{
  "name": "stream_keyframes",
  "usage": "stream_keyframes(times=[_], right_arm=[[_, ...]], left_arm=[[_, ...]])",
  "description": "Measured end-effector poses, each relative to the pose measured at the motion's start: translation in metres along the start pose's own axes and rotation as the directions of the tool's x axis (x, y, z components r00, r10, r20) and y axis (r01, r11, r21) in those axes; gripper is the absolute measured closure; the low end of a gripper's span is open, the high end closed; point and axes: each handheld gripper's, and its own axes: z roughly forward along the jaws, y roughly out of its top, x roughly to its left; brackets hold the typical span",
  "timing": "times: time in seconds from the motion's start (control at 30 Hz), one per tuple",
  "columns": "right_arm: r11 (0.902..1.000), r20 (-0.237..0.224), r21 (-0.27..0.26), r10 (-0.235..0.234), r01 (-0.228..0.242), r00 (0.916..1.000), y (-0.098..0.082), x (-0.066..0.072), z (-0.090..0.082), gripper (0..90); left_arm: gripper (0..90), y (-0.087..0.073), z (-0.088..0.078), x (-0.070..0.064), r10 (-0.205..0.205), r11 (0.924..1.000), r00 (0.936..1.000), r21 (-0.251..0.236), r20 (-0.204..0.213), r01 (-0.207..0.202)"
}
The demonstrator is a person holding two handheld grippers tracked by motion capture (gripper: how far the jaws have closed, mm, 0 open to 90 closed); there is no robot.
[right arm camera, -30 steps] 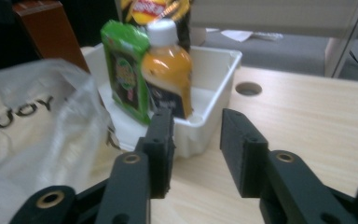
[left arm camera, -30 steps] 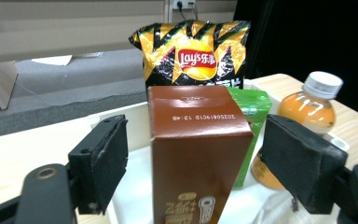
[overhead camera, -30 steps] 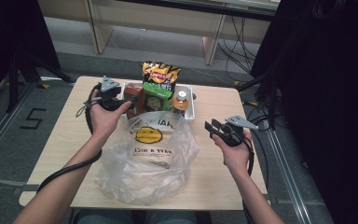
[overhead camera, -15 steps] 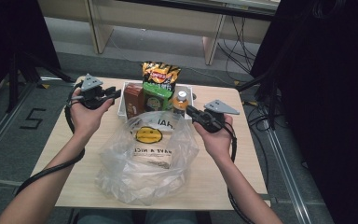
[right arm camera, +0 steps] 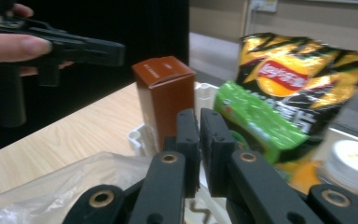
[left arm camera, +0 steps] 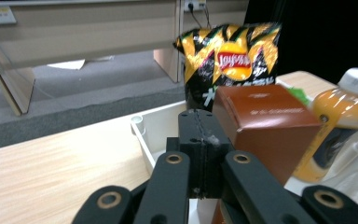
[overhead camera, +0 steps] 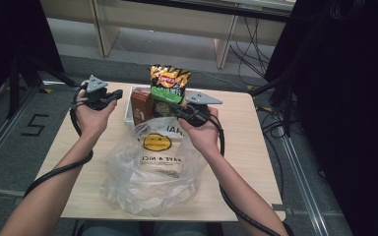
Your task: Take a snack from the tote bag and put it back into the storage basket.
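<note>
Since the earlier frame the right gripper (overhead camera: 171, 106) has swung inward from the tabletop's right side to just above the far rim of the plastic bag (overhead camera: 147, 169); left gripper (overhead camera: 119, 93) shifted little, its jaws having just been closing, nothing between them.

Nearest: clear plastic bag with a yellow smiley print, crumpled on the tabletop (overhead camera: 256, 147), just under and before the right gripper.

Right gripper jaws nearly together, a thin slit, empty. In the right gripper view, brown box (right arm camera: 164, 93) stands upright just beyond the tips, slightly left; green packet (right arm camera: 256, 123) right of them.

Left gripper jaws pressed fully together, empty, held beside the left end of the white tray (overhead camera: 128, 105); brown box just right of its tips.

Farther: orange bottle (left arm camera: 338, 121), white cap. Farthest: chips bag (overhead camera: 169, 81) upright at the tray's back.
</note>
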Motion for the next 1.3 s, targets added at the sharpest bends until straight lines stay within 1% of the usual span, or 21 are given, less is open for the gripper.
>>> stream_keyframes(times=[0.1, 0.27, 0.33, 0.37, 0.4, 0.47, 0.5, 0.57, 0.6, 0.7, 0.83, 0.87, 0.9, 0.93, 0.97, 1.03, 1.07, 1.1, 1.23, 1.27, 1.3], right_arm=[[0.9997, -0.023, 0.021, 0.014, -0.014, 0.9996, 0.004, 0.005, 0.012, 88.3], [0.9983, -0.029, 0.056, 0.014, -0.012, 0.9995, 0.013, 0.007, 0.032, 89.8], [0.9963, -0.031, 0.086, 0.012, -0.009, 0.9995, 0.016, 0.007, 0.038, 90.0], [0.9968, -0.021, 0.078, 0.014, -0.012, 0.9997, 0.016, 0.009, 0.043, 90.0], [0.9948, -0.024, 0.099, 0.027, -0.025, 0.9993, 0.017, 0.01, 0.045, 90.0], [0.9933, -0.036, 0.113, 0.026, -0.022, 0.999, 0.018, 0.009, 0.05, 90.0], [0.9913, -0.029, 0.13, 0.027, -0.023, 0.9992, 0.018, 0.009, 0.052, 90.0], [0.9906, -0.024, 0.133, 0.037, -0.033, 0.999, 0.017, 0.01, 0.058, 90.0], [0.9876, -0.022, 0.154, 0.035, -0.031, 0.9992, 0.016, 0.009, 0.06, 90.0], [0.9838, -0.021, 0.174, 0.049, -0.045, 0.9986, 0.015, 0.008, 0.066, 90.0], [0.9794, -0.015, 0.191, 0.071, -0.066, 0.9974, 0.015, 0.005, 0.073, 90.0], [0.981, -0.01, 0.177, 0.081, -0.078, 0.9967, 0.014, 0.005, 0.076, 90.0], [0.9822, -0.008, 0.175, 0.071, -0.069, 0.9974, 0.015, 0.004, 0.078, 90.0], [0.9787, -0.013, 0.187, 0.089, -0.085, 0.996, 0.015, 0.005, 0.079, 90.0], [0.9778, -0.014, 0.2, 0.067, -0.062, 0.9977, 0.015, 0.004, 0.08, 90.0], [0.9756, -0.018, 0.208, 0.075, -0.069, 0.9971, 0.013, 0.005, 0.084, 90.0], [0.9728, -0.016, 0.215, 0.091, -0.085, 0.9958, 0.014, 0.006, 0.085, 90.0], [0.9745, -0.015, 0.204, 0.099, -0.094, 0.995, 0.014, 0.005, 0.087, 90.0], [0.9698, -0.005, 0.221, 0.107, -0.103, 0.9943, 0.017, 0.004, 0.091, 90.0], [0.9736, 0.0, 0.202, 0.109, -0.107, 0.994, 0.016, 0.004, 0.094, 90.0], [0.971, 0.005, 0.21, 0.116, -0.114, 0.9932, 0.017, 0.005, 0.095, 90.0]], left_arm=[[89.8, -0.001, 0.01, 0.002, -0.007, 0.9997, 1.0, 0.022, 0.006, 0.007], [89.7, -0.003, 0.021, 0.005, -0.016, 0.9985, 0.9998, 0.052, -0.009, 0.016], [89.7, -0.005, 0.024, 0.006, -0.019, 0.9981, 0.9998, 0.059, -0.009, 0.019], [89.7, -0.005, 0.025, 0.006, -0.017, 0.9978, 0.9998, 0.064, -0.005, 0.017], [89.7, -0.006, 0.025, 0.005, -0.017, 0.9977, 0.9999, 0.065, -0.002, 0.017], [89.7, -0.007, 0.026, 0.004, -0.009, 0.9972, 1.0, 0.074, 0.003, 0.009], [89.7, -0.007, 0.026, 0.003, -0.006, 0.9969, 1.0, 0.078, 0.003, 0.005], [89.6, -0.007, 0.027, 0.002, 0.001, 0.9964, 0.9999, 0.085, 0.01, -0.002], [89.5, -0.007, 0.028, 0.002, 0.005, 0.9961, 0.9998, 0.088, 0.017, -0.006], [89.4, -0.005, 0.028, 0.001, 0.01, 0.9963, 0.9994, 0.085, 0.033, -0.013], [89.4, -0.004, 0.029, 0.001, 0.019, 0.9959, 0.9989, 0.088, 0.043, -0.023], [89.2, -0.004, 0.029, 0.0, 0.018, 0.9961, 0.9988, 0.086, 0.046, -0.022], [88.8, -0.005, 0.029, 0.0, 0.019, 0.9962, 0.9986, 0.083, 0.049, -0.023], [88.5, -0.005, 0.029, 0.0, 0.025, 0.9965, 0.9984, 0.079, 0.052, -0.029], [88.4, -0.006, 0.029, -0.001, 0.026, 0.9965, 0.9982, 0.077, 0.054, -0.03], [88.0, -0.008, 0.03, -0.001, 0.029, 0.9962, 0.9979, 0.08, 0.058, -0.034], [88.0, -0.008, 0.03, -0.001, 0.027, 0.9962, 0.998, 0.082, 0.057, -0.032], [87.7, -0.009, 0.03, -0.001, 0.027, 0.996, 0.9979, 0.084, 0.059, -0.032], [87.1, -0.009, 0.03, 0.0, 0.033, 0.9955, 0.9982, 0.087, 0.05, -0.037], [87.1, -0.008, 0.03, 0.0, 0.033, 0.9955, 0.9983, 0.088, 0.049, -0.038], [87.2, -0.008, 0.031, 0.0, 0.036, 0.9953, 0.9981, 0.089, 0.05, -0.04]])
